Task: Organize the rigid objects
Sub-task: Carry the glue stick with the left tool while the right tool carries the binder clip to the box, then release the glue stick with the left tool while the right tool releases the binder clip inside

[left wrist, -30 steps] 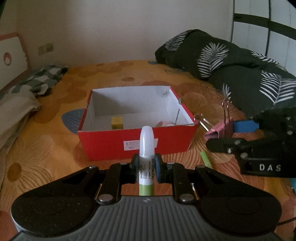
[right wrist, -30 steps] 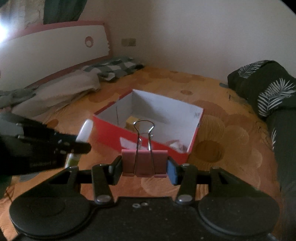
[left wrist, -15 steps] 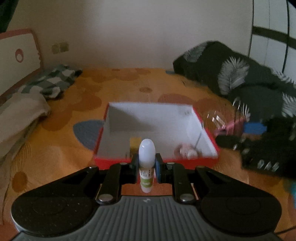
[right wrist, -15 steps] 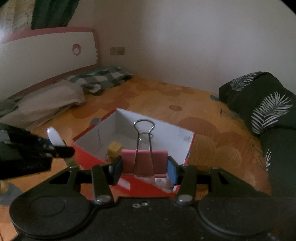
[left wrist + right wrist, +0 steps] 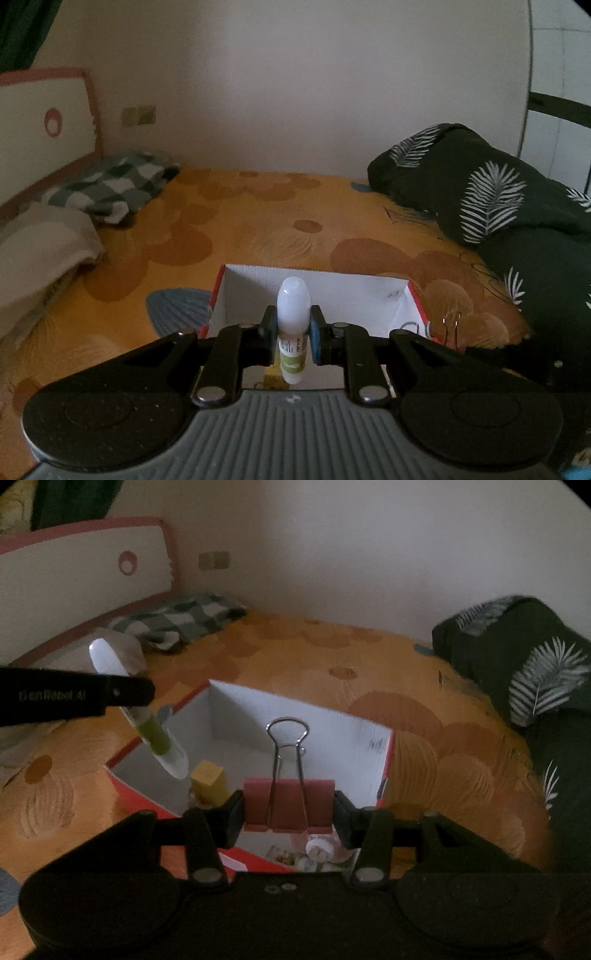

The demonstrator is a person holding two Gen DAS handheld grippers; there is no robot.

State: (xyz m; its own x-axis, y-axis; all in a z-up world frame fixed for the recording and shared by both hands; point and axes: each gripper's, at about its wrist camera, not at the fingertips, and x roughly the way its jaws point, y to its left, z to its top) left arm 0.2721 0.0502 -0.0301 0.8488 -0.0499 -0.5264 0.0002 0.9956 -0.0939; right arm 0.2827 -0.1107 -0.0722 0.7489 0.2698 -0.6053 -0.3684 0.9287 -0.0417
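My left gripper [image 5: 293, 338] is shut on a white and green glue stick [image 5: 292, 321], held upright above the near-left edge of the red box [image 5: 373, 291] with white inside. In the right wrist view the glue stick [image 5: 155, 734] hangs over the box's left wall. My right gripper [image 5: 289, 810] is shut on a pink binder clip [image 5: 289, 805], wire handles up, held over the box [image 5: 369, 746]. A yellow block [image 5: 208, 781] and small pale items [image 5: 317, 849] lie inside the box.
The box stands on an orange patterned bedsheet [image 5: 258, 229]. A dark leaf-print duvet [image 5: 491, 199] is at the right. A checkered cloth [image 5: 110, 184] and a beige blanket [image 5: 40, 240] lie at the left by the headboard [image 5: 81, 579].
Both grippers have risen and moved forward over the box, still holding the glue stick and the binder clip. The box now sits lower and closer in both views.
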